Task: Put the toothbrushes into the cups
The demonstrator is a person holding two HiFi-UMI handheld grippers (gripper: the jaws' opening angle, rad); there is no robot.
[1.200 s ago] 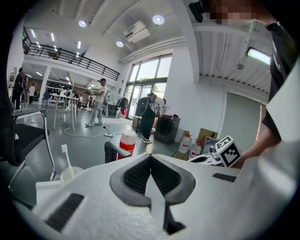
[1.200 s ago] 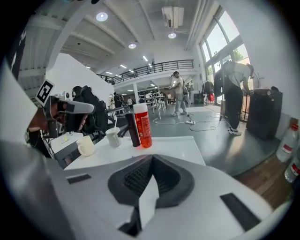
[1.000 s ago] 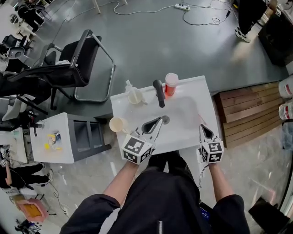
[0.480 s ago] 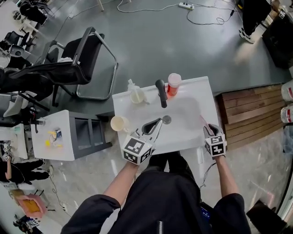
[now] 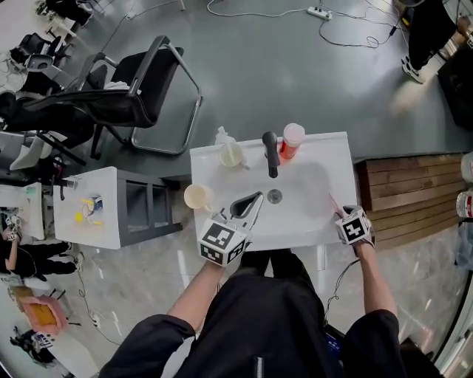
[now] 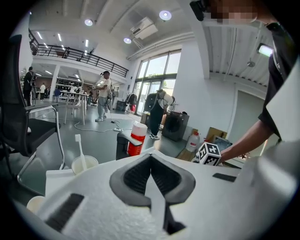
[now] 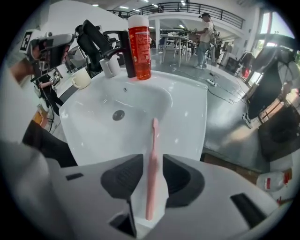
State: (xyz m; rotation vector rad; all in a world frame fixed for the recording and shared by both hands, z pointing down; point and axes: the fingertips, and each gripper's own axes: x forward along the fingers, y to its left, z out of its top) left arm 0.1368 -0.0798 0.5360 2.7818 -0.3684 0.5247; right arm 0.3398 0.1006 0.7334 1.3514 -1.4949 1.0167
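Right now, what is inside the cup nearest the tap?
A white toothbrush stands in the cup, head end up. The cup wall hides its lower handle; whether anything else lies at the bottom cannot be seen.

Lab hall: mezzanine railing [image 6: 79, 55], office chair [image 5: 126, 103], power strip [image 5: 319, 12], standalone washbasin [image 5: 340, 159].

Pink toothbrush [image 7: 152, 159], white sink [image 7: 183, 108], red bottle [image 7: 139, 51], black faucet [image 7: 127, 58]
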